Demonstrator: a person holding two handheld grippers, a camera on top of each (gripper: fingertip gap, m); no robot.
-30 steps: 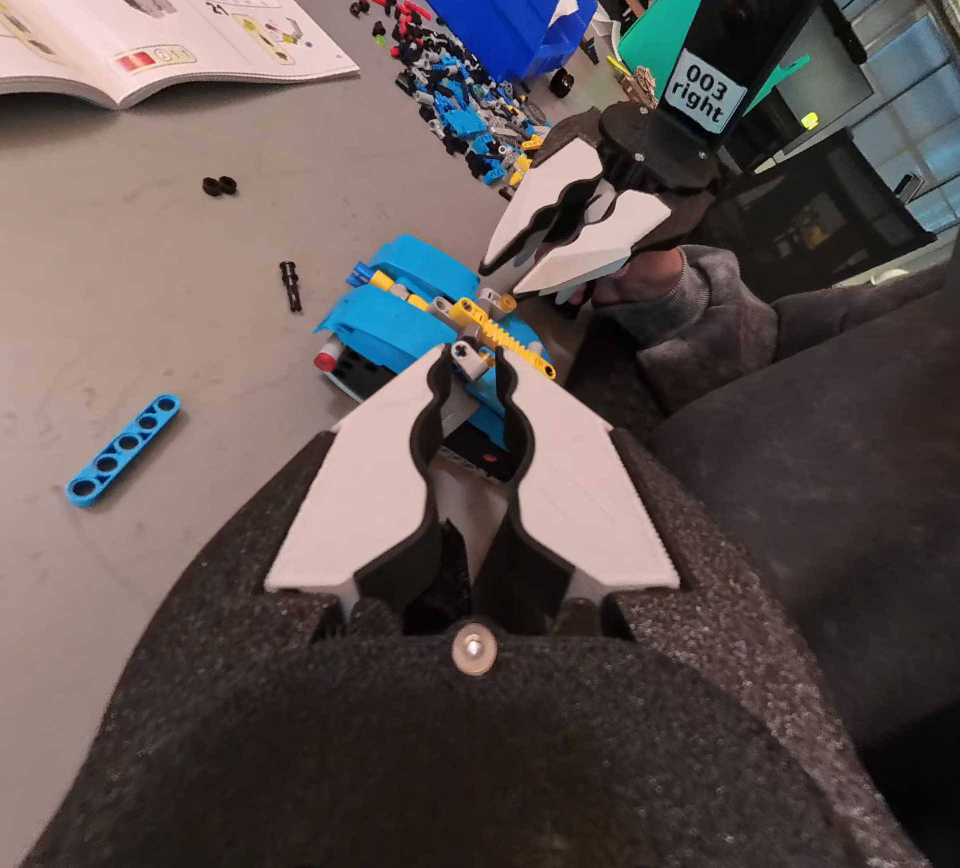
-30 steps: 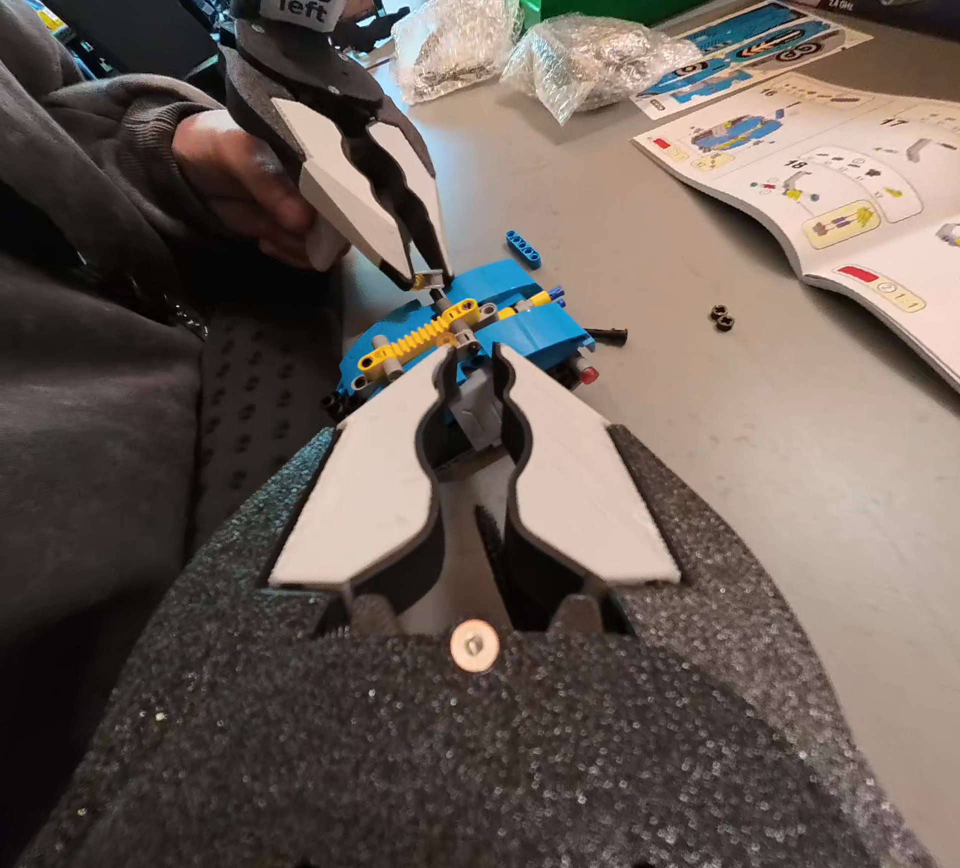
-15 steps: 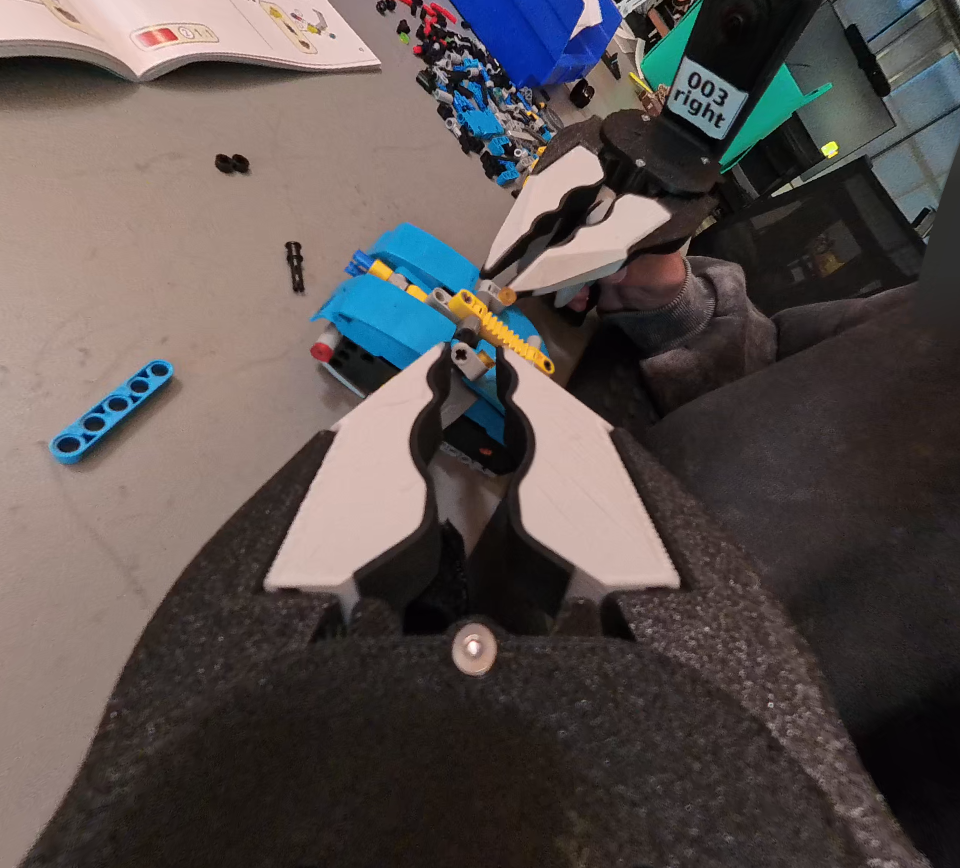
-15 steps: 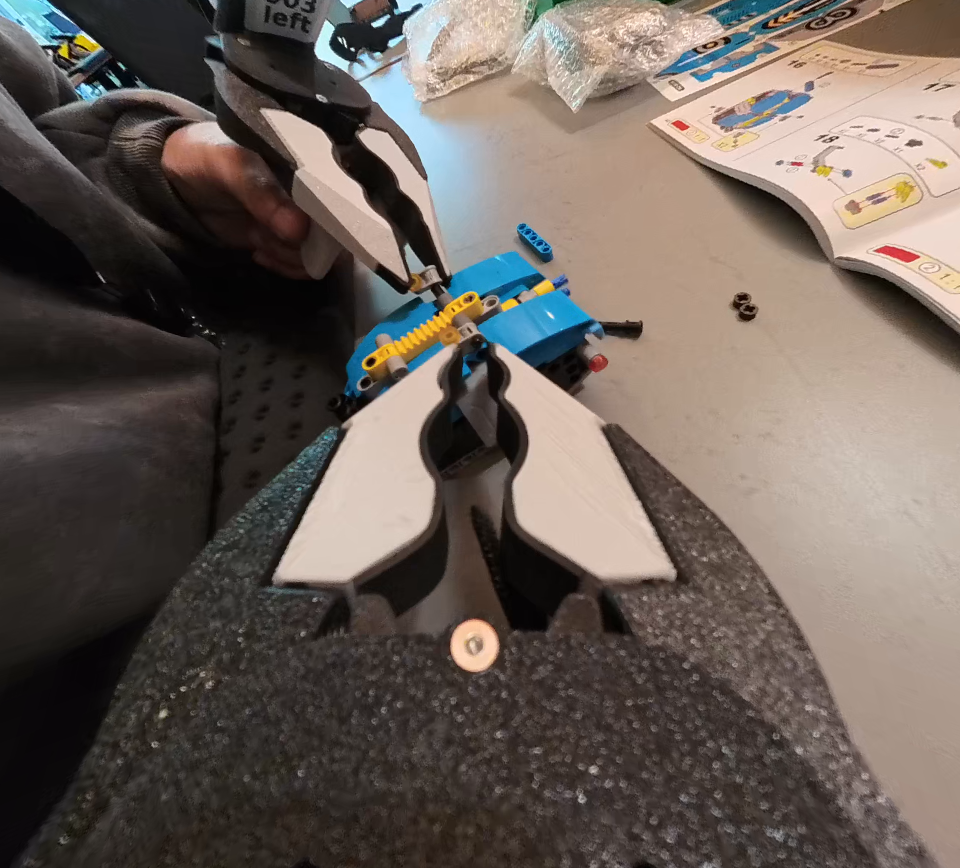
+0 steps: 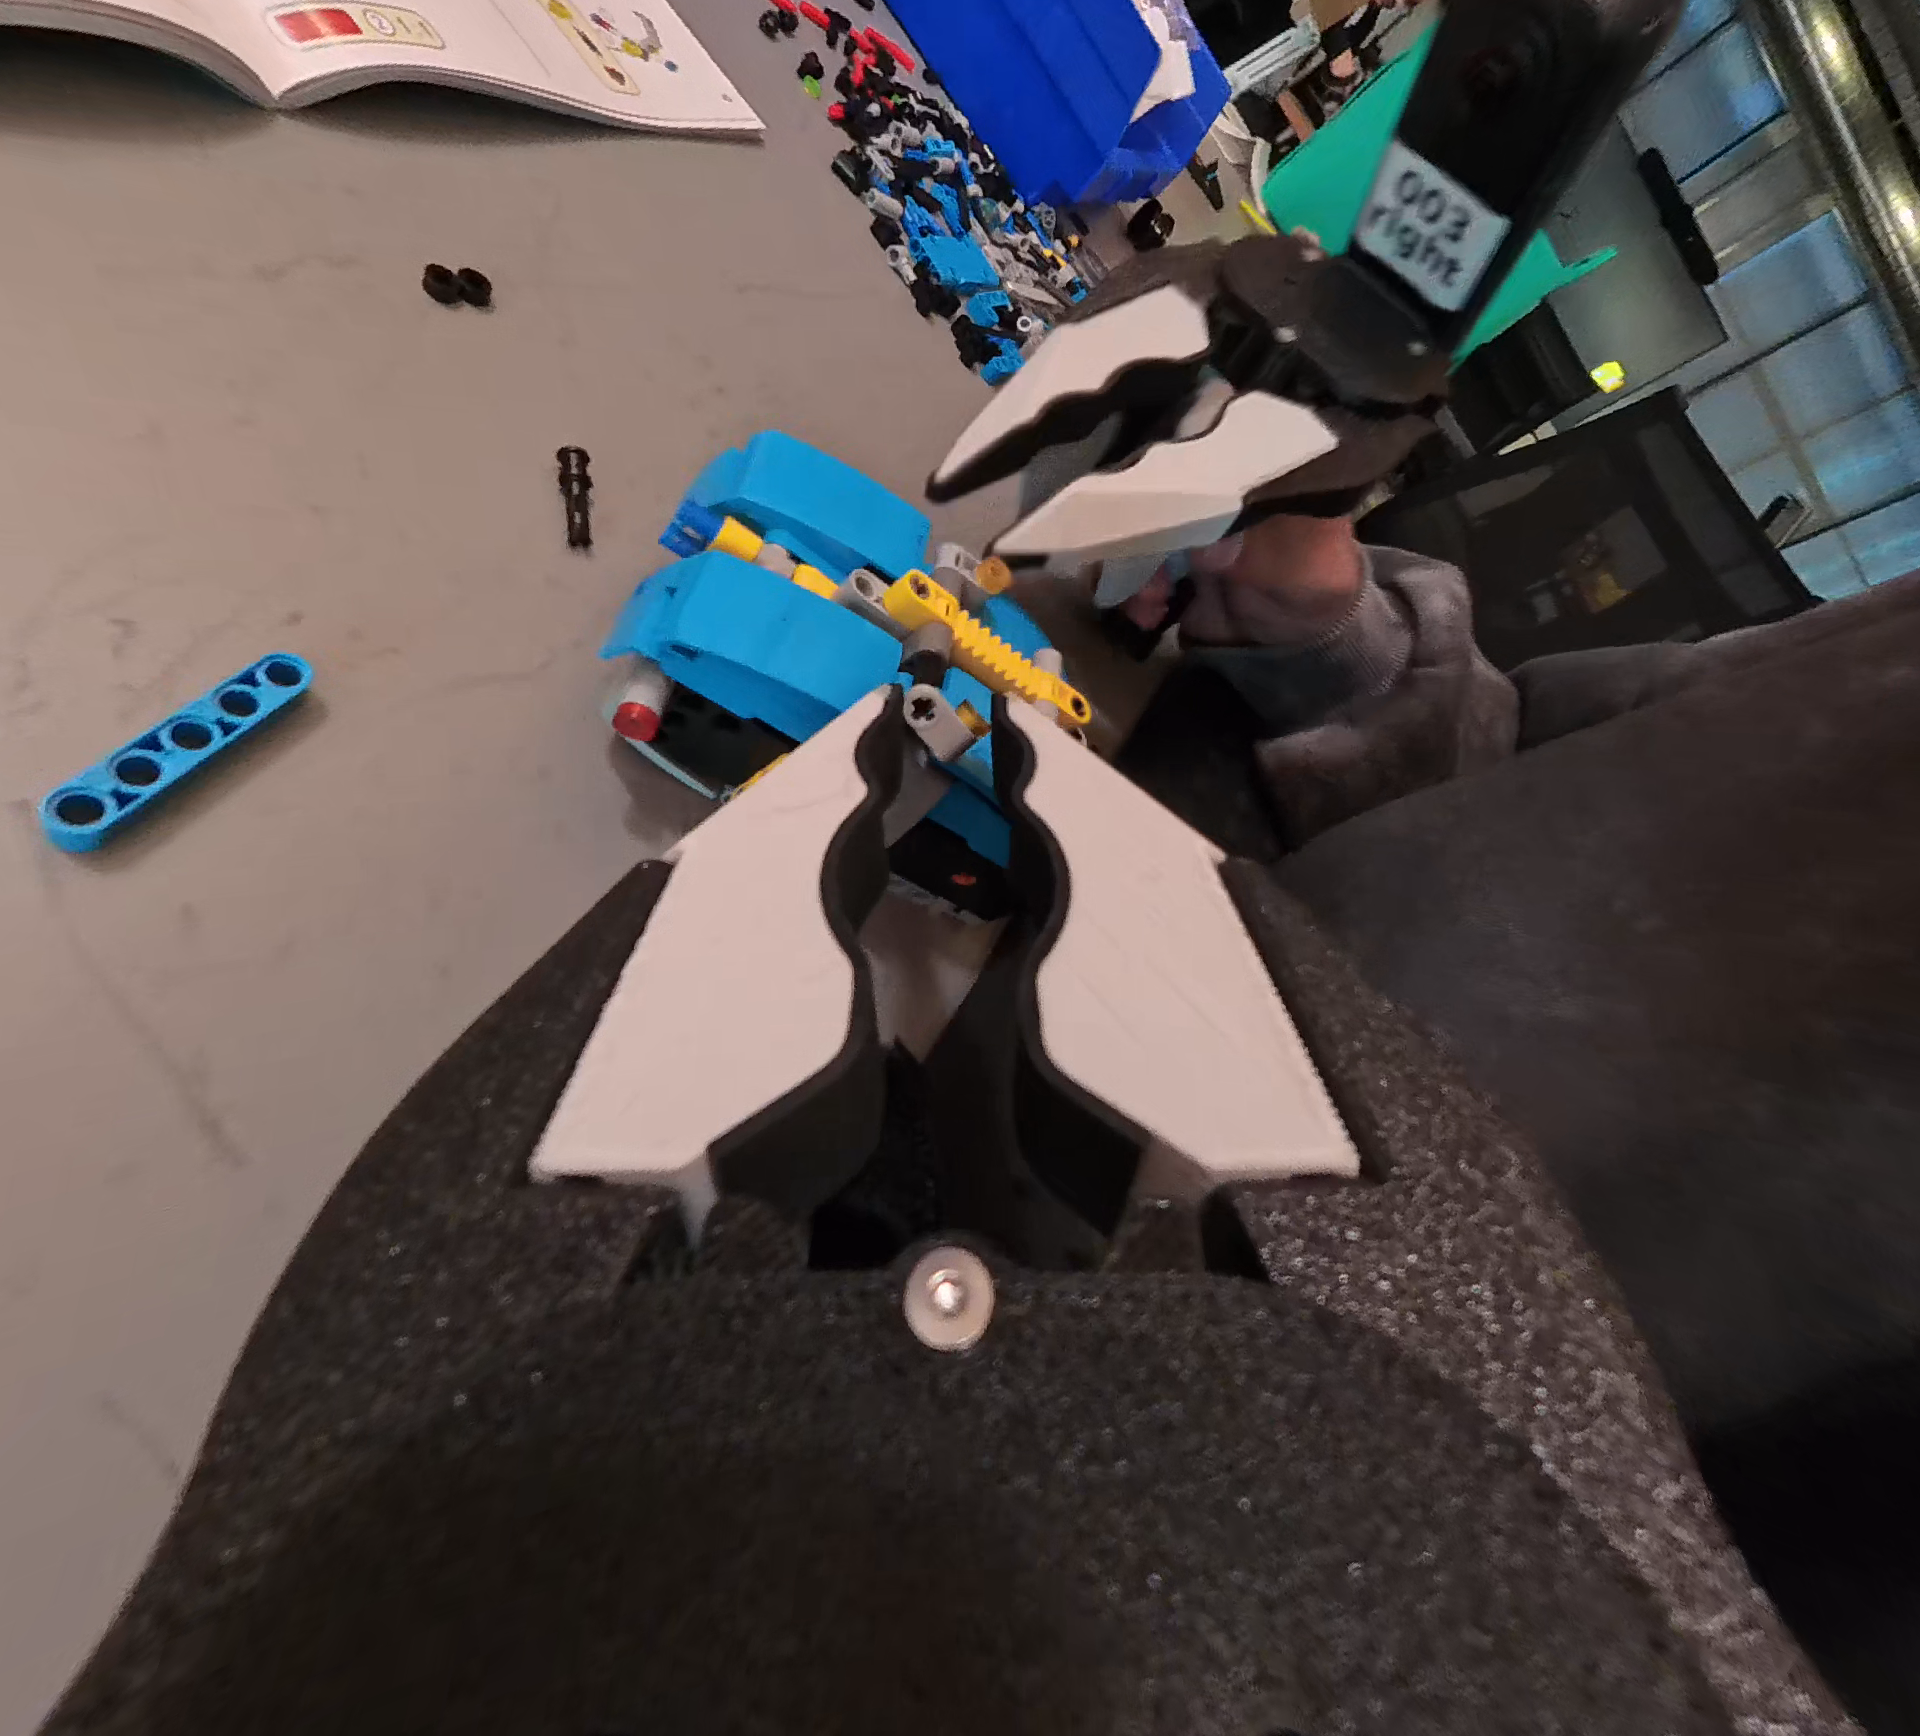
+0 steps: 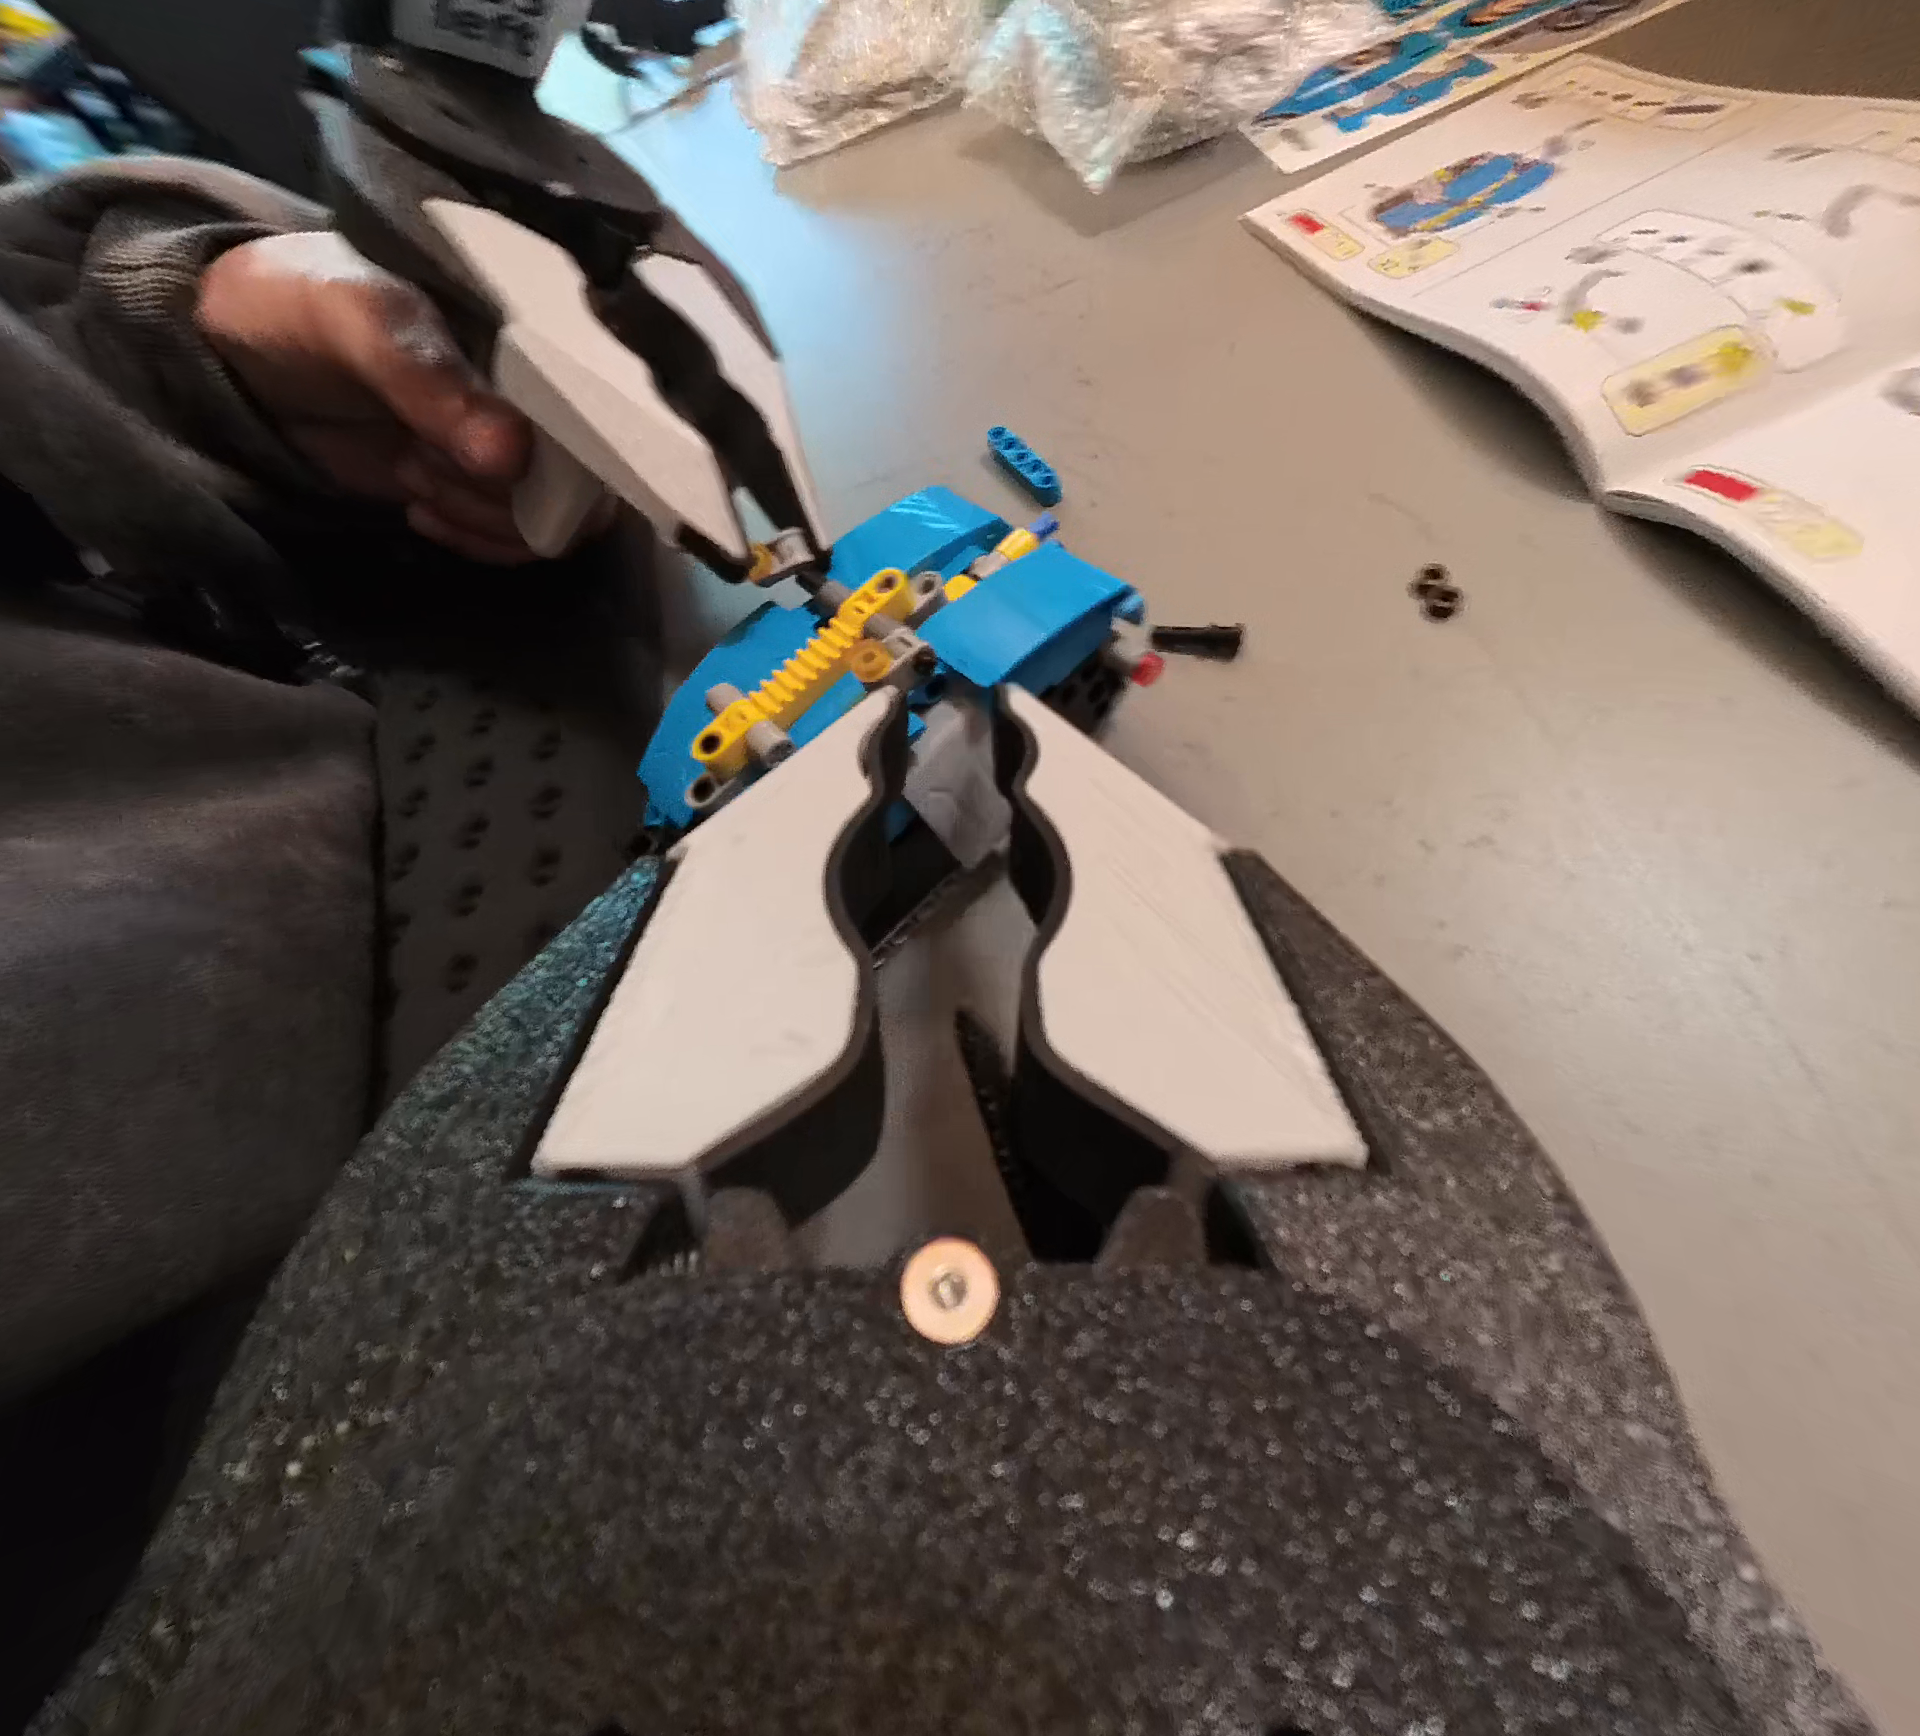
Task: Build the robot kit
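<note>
Left gripper (image 5: 940,715): closed on a small grey connector (image 5: 932,718) at one end of the blue brick model (image 5: 769,637).
Right gripper (image 6: 945,710): clamped on a grey piece (image 6: 961,782) at the model's other end.
Model: on the grey tabletop (image 5: 260,439), at its near edge, yellow toothed rack (image 6: 805,673) on top.
Nearby: blue holed beam (image 5: 171,751), black pin (image 5: 574,497), open instruction booklet (image 6: 1662,356).
</note>
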